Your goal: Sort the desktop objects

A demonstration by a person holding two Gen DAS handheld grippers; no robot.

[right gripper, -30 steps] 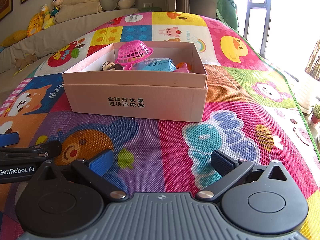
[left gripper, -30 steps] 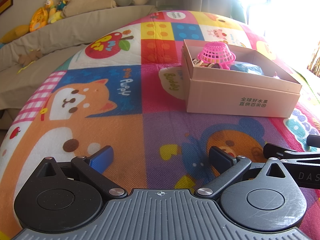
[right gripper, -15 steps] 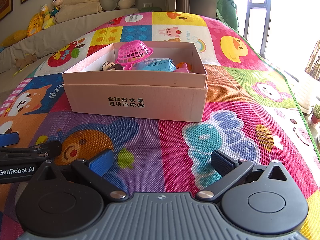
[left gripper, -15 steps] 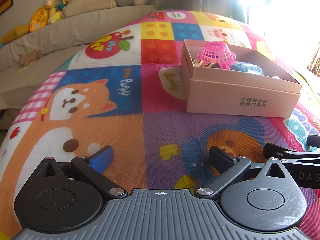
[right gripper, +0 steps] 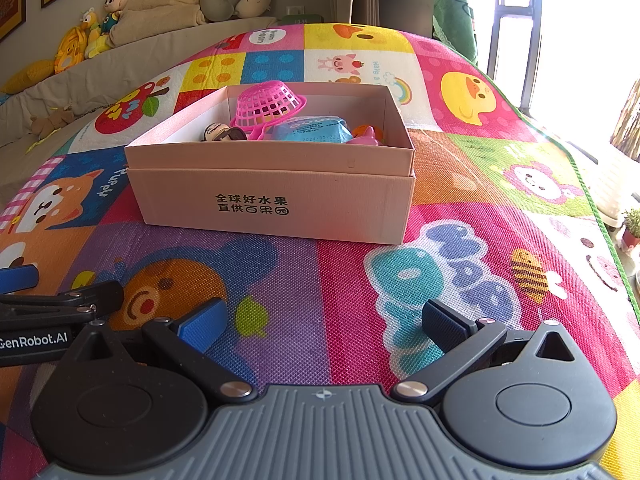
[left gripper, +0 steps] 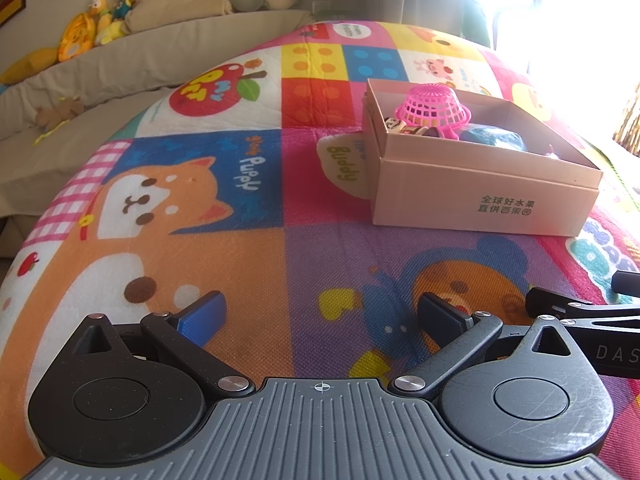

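Note:
A pink cardboard box (right gripper: 272,196) stands on a colourful cartoon mat; it also shows in the left wrist view (left gripper: 480,196). Inside lie an upturned pink mesh basket (right gripper: 266,103), a small figure head (right gripper: 222,133), a blue packet (right gripper: 310,130) and a pink-and-orange toy (right gripper: 368,136). The basket (left gripper: 434,109) and the blue packet (left gripper: 494,138) show in the left view too. My left gripper (left gripper: 320,316) is open and empty, low over the mat, in front of and left of the box. My right gripper (right gripper: 324,322) is open and empty, in front of the box.
The play mat (left gripper: 200,240) covers the surface. A beige sofa (right gripper: 120,68) with plush toys (right gripper: 92,28) runs along the back left. The mat's green edge (right gripper: 588,196) and a bright window lie to the right. Each gripper shows at the edge of the other's view.

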